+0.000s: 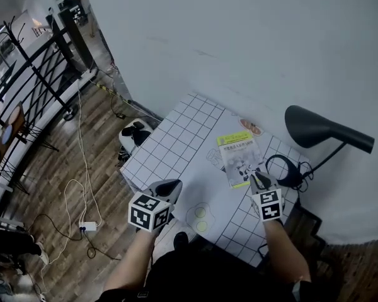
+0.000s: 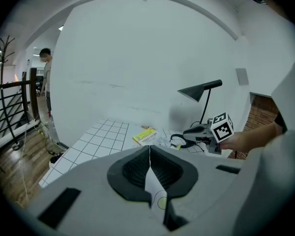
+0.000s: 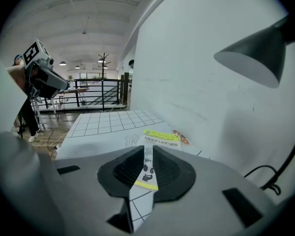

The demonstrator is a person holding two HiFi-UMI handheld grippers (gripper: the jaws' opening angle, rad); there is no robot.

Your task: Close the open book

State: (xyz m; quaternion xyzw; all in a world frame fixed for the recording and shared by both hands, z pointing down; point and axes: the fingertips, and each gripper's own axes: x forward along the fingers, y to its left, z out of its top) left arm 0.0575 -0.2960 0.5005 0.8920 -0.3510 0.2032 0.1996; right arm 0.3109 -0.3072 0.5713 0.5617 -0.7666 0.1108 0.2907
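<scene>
The book (image 1: 239,158) lies shut and flat on the white grid-lined tabletop (image 1: 170,143), yellow-and-white cover up. It also shows in the left gripper view as the book (image 2: 144,135) and in the right gripper view as the book (image 3: 160,137). My right gripper (image 1: 258,180) hovers at its near right corner; its jaws (image 3: 147,149) stand a narrow slit apart with nothing gripped. My left gripper (image 1: 170,185) hangs over the table's near left part, away from the book, jaws (image 2: 149,146) meeting at the tips and empty.
A black desk lamp (image 1: 315,128) stands at the table's right edge, its coiled black cable (image 1: 283,168) just right of the book. A round orange sticker (image 1: 251,127) lies beyond the book. White wall behind; cables and a black-and-white object (image 1: 135,134) on the floor left.
</scene>
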